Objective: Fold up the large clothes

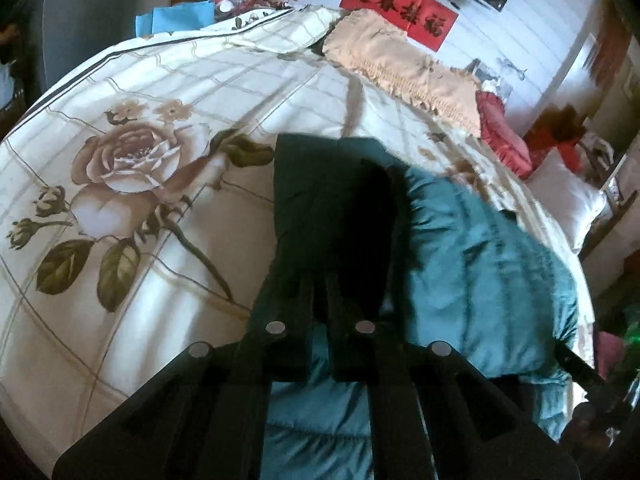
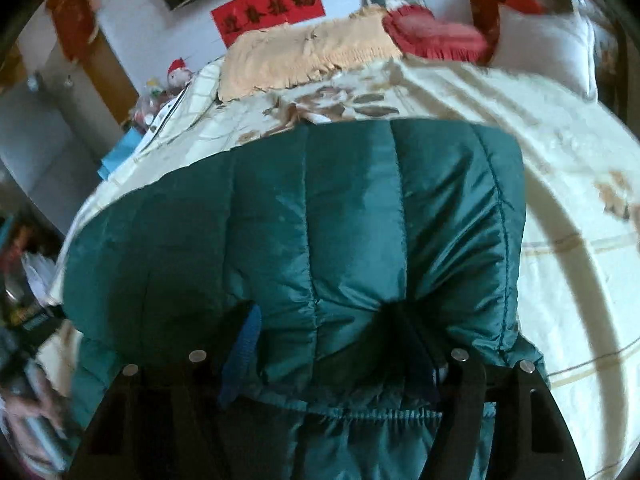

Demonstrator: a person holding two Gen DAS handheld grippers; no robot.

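Bedroom scene: big bed [image 2: 560,184] under a rose-print cover, teal quilted puffer jacket [image 2: 340,216] lying across it. Looks light, squishy and slick, so I'd grab stitched hems or seams rather than the puffy panels. Left gripper [image 1: 344,200] is clamped tight on a dark fold of jacket. Right gripper [image 2: 332,344] sits wide, straddling the bunched hem.
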